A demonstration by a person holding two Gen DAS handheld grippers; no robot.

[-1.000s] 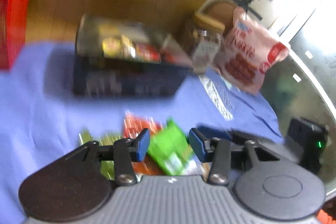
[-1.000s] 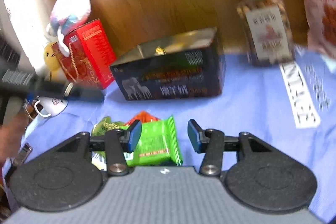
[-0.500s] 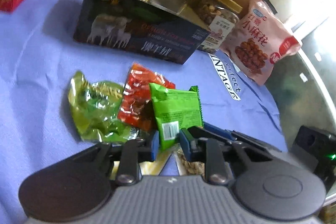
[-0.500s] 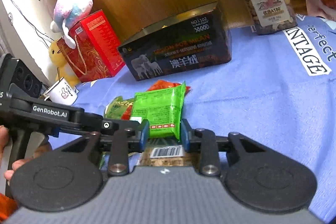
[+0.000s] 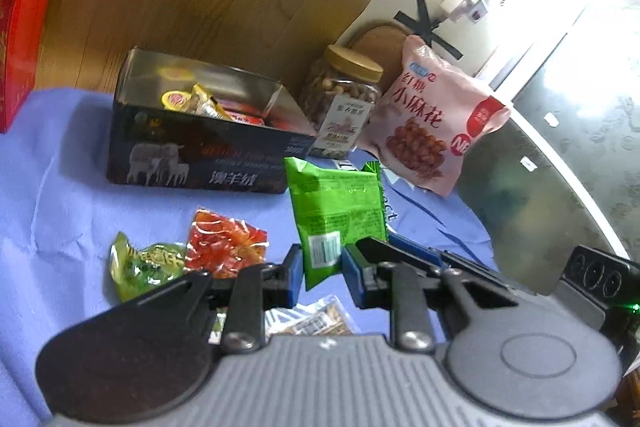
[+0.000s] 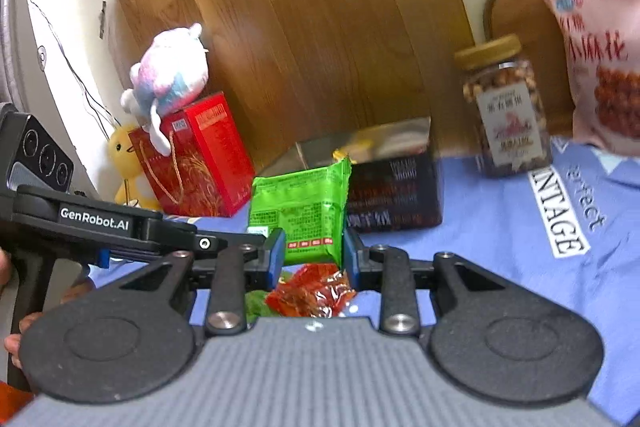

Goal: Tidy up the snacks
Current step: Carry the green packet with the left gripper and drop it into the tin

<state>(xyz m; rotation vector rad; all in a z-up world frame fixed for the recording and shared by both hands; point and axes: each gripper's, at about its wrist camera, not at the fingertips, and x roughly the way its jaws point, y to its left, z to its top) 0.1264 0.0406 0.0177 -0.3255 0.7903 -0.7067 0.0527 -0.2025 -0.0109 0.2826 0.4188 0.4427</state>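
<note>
A blue cloth (image 5: 60, 187) covers the table, backed by a wooden board (image 6: 320, 47) against the wall. Both the left gripper (image 5: 320, 275) and the right gripper (image 6: 314, 251) are clamped on the same green packet (image 5: 336, 211), each at one of its edges, holding it clear of the cloth in front of the dark open box (image 5: 192, 147); that box stands at the cloth's far edge with wrapped snacks inside. A red packet (image 5: 224, 247) and a yellow-green packet (image 5: 148, 263) lie on the cloth below. A nut jar (image 5: 344, 107) and a pink bag (image 5: 432, 131) stand at the far right; a red box (image 6: 196, 159) with plush toys (image 6: 168, 83) stands far left.
</note>
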